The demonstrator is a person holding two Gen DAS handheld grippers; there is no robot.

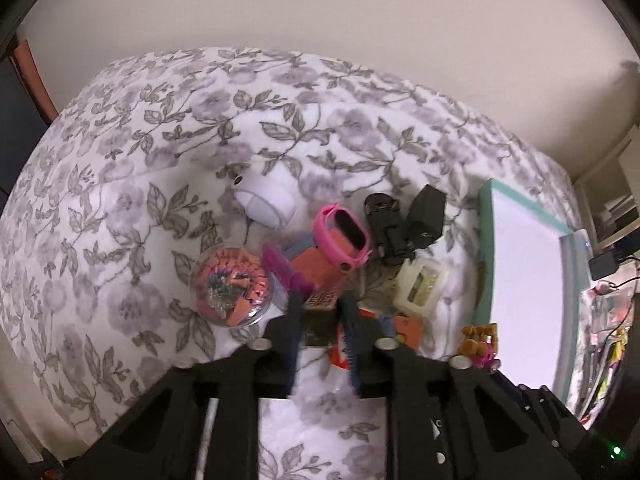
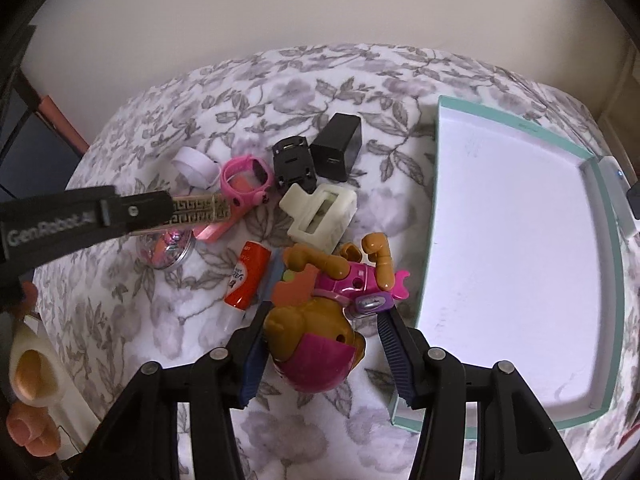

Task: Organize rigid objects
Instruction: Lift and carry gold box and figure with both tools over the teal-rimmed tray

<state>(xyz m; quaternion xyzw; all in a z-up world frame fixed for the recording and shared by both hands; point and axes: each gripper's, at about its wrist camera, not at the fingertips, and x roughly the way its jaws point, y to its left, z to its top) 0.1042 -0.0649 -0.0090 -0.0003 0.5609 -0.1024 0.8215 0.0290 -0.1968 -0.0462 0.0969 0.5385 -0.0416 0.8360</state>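
Clamping patterned bar (image 1: 320, 312) in left gripper (image 1: 320, 340); toy dog (image 2: 316, 344) between right gripper (image 2: 324, 356) jaws

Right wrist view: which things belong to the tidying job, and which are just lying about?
Job:
- left gripper shut on patterned flat box
- right gripper around dog toy
- teal tray, empty
- pink watch, cream clip, red tube, black adapter

Lying about:
- floral bedspread
- wall
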